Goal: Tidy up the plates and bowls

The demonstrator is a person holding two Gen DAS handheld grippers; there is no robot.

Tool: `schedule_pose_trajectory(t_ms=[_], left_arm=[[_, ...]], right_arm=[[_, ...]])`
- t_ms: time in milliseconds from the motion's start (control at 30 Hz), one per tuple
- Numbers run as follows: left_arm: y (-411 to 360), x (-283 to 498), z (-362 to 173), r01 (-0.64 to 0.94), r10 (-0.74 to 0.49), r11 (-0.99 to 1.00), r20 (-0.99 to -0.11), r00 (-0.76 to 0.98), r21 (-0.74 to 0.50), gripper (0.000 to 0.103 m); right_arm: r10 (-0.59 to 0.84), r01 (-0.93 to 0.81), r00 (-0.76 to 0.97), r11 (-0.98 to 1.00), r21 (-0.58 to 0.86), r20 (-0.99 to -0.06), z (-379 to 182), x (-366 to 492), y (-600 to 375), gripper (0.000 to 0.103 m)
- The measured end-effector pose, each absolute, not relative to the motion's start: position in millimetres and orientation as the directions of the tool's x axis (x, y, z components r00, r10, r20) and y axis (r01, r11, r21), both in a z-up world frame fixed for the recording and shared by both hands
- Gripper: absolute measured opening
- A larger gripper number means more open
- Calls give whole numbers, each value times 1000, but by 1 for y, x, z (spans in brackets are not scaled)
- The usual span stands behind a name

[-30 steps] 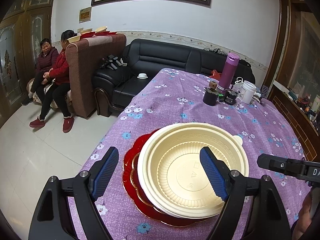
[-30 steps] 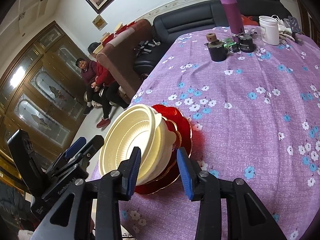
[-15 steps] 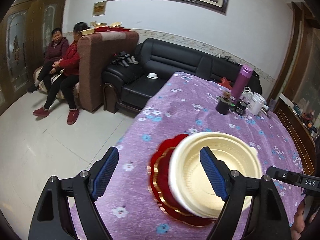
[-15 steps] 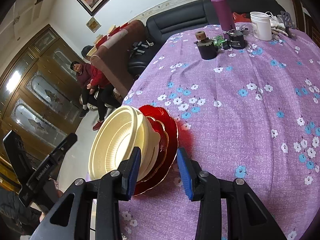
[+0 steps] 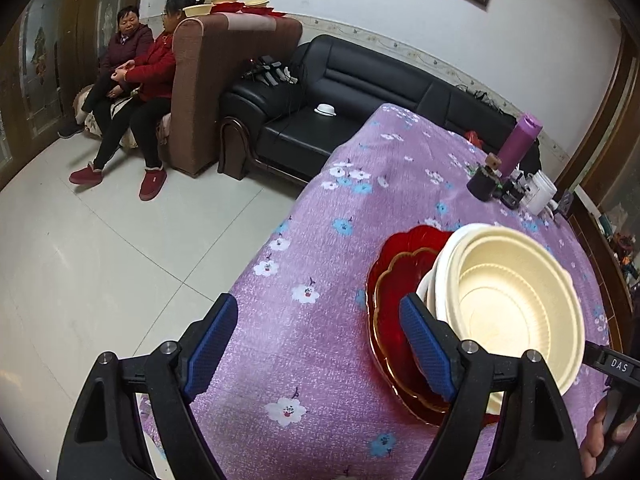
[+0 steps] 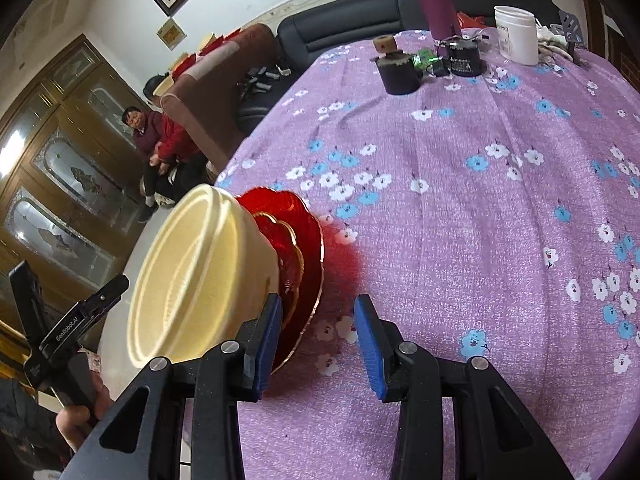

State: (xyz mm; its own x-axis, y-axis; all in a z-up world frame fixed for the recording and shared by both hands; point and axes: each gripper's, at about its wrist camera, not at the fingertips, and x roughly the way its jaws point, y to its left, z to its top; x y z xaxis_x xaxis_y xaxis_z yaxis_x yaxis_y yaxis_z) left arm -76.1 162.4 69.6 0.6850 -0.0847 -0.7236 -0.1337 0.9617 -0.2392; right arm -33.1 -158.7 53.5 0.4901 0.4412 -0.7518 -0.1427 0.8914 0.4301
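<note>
A stack of cream plastic bowls (image 5: 508,304) sits on two red scalloped plates (image 5: 400,280) near the front edge of the purple flowered table (image 5: 360,184). My left gripper (image 5: 320,348) is open and empty, just left of the stack, its right finger in front of the plates. In the right wrist view the bowls (image 6: 204,276) and red plates (image 6: 296,248) lie to the left. My right gripper (image 6: 318,340) is open and empty, its left finger next to the plates' rim.
At the table's far end stand a purple flask (image 5: 520,144), a dark jar (image 5: 484,184), a white cup (image 5: 540,192) and small items. A black sofa (image 5: 344,92) and a brown armchair (image 5: 216,80) stand beyond. Two people (image 5: 136,76) sit at the left.
My left gripper has swung left and back, so the bowl stack now lies at its right. My right gripper has moved slightly closer to the plates. Both stay open.
</note>
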Motion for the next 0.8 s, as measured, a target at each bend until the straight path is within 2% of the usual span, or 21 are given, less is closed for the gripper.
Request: schedule_pose_trajectory(t_ms=[67, 200, 333, 633, 700, 800], left_arm=[[160, -75, 67, -122, -91, 964, -726, 682, -236, 79], [156, -72, 60, -100, -103, 969, -739, 666, -225, 60], [152, -70, 54, -69, -129, 971, -746, 654, -228, 52], [139, -67, 44, -13, -157, 977, -753, 639, -214, 49], [138, -66, 42, -6, -157, 978, -756, 635, -209, 37], [135, -65, 38, 7, -164, 979, -761, 628, -205, 28]], right_arm=[[445, -146, 481, 890, 432, -755, 48, -32, -158, 41], [450, -150, 471, 889, 433, -759, 41, -29, -155, 41], [451, -169, 464, 890, 423, -763, 37, -29, -148, 41], [442, -180, 461, 896, 407, -770, 31, -27, -141, 39], [443, -181, 458, 896, 406, -771, 30, -26, -141, 35], [436, -180, 455, 899, 399, -776, 27, -25, -138, 31]])
